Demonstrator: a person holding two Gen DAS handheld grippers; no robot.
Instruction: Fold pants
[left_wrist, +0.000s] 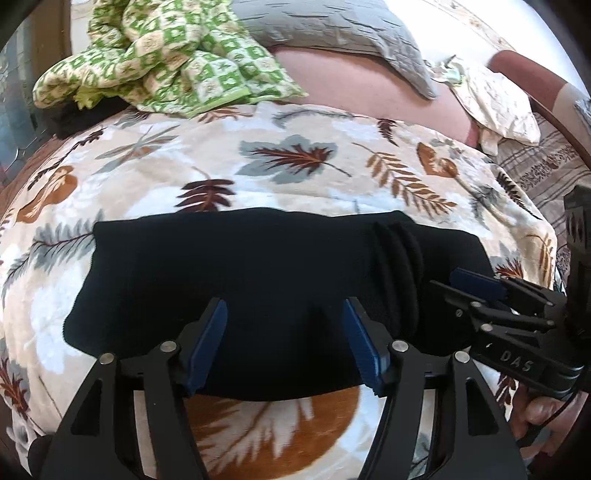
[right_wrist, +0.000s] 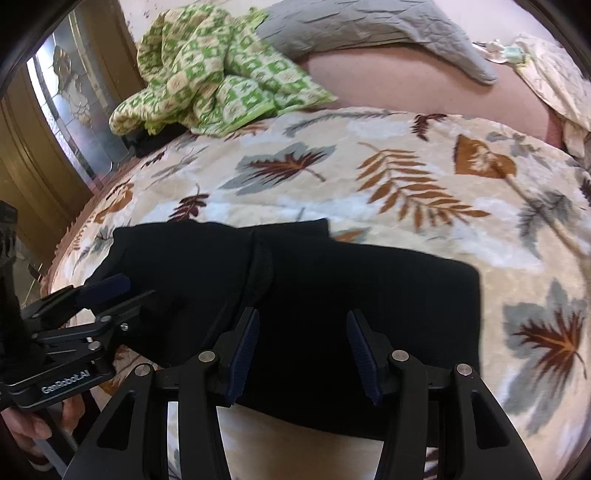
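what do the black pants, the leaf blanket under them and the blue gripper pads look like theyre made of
Black pants: probably a soft matte knit; ribbed folds show near the right end, no sheen.
Leaf blanket: looks like plush fleece, with a fuzzy surface and soft-edged print.
Blue pads on the right gripper: likely ridged rubber or plastic; fine grooves show along their faces.

Pants' near edge (left_wrist: 280, 391): partly covered by gripper fingers at 6 o'clock.
Grey pillow (right_wrist: 369, 22): cropped at 12 o'clock.
Hand (right_wrist: 33, 428): cut off, 8 o'clock.
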